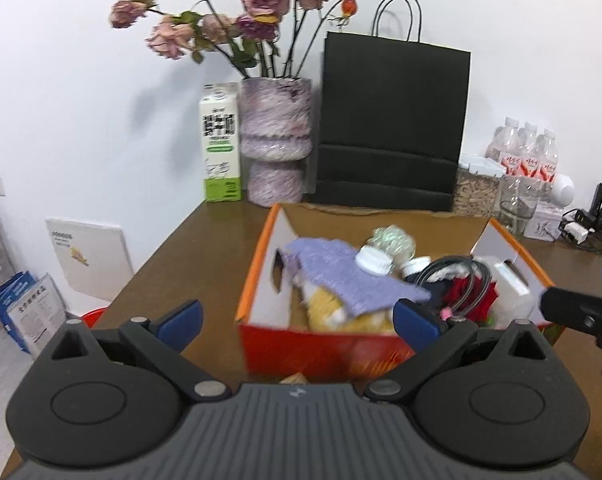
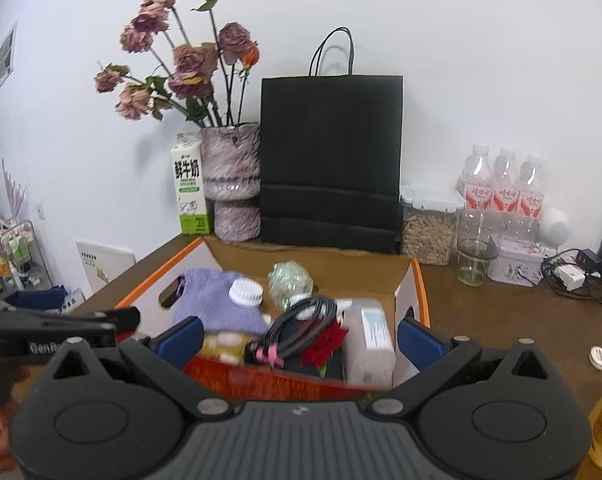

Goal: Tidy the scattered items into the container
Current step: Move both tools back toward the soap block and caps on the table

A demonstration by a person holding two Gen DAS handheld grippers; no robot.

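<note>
An orange cardboard box (image 1: 257,268) (image 2: 419,280) stands open on the brown table. It holds a purple knitted cloth (image 1: 341,272) (image 2: 213,300), a white-capped bottle (image 1: 375,260), a coiled black cable (image 2: 301,320), a red item (image 1: 473,296), a white box (image 2: 371,336) and a yellow item (image 1: 333,312). My left gripper (image 1: 297,320) is open and empty just in front of the box. My right gripper (image 2: 299,336) is open and empty in front of the box too. The other gripper shows at each view's edge (image 1: 573,312) (image 2: 61,324).
A black paper bag (image 1: 393,120) (image 2: 329,160), a vase of dried roses (image 1: 275,136) (image 2: 231,180) and a milk carton (image 1: 219,144) (image 2: 191,188) stand behind the box. Water bottles (image 2: 505,184), a glass jar (image 2: 471,256), a tin (image 2: 519,264) and cables (image 2: 577,276) are at the right. A small white disc (image 2: 599,356) lies on the table.
</note>
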